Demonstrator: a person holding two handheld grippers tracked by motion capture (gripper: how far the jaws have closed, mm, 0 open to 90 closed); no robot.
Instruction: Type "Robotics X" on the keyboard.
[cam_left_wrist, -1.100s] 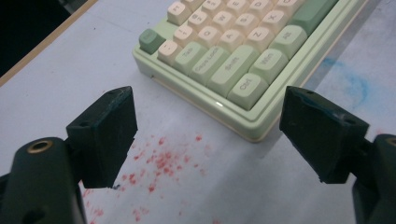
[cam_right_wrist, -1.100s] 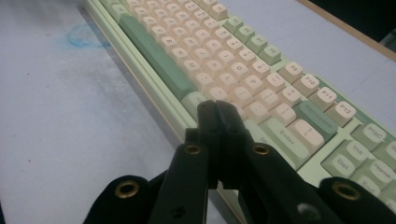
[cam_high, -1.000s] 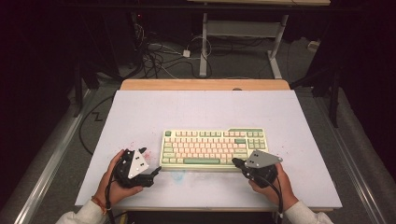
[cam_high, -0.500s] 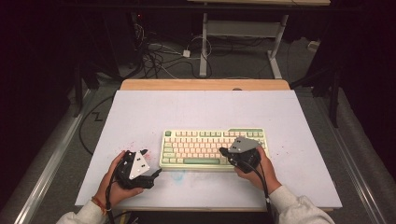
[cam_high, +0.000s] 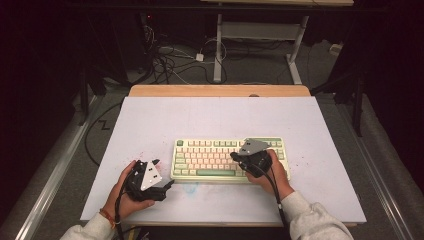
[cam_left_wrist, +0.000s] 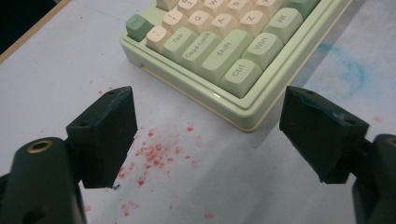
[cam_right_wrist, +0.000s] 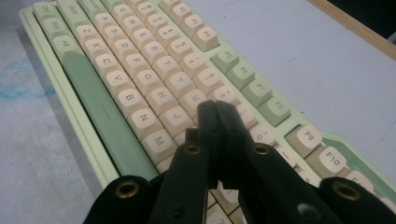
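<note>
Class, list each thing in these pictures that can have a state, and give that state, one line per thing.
Left tool: open, jaws wide apart, resting on the table beside the keyboard's left end, holding nothing.
Right tool: shut, jaws pressed together, tips over the keys near J and K.
Keyboard: lying flat, keys up, ungripped.
Table: stained with red specks and a blue smudge.

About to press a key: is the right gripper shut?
Shut. The right gripper has its black jaws pressed together over the pale green keyboard.

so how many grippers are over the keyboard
1. The right gripper is over the keyboard, fingers together. The left gripper sits on the table beside the keyboard's left end, fingers open.
</note>
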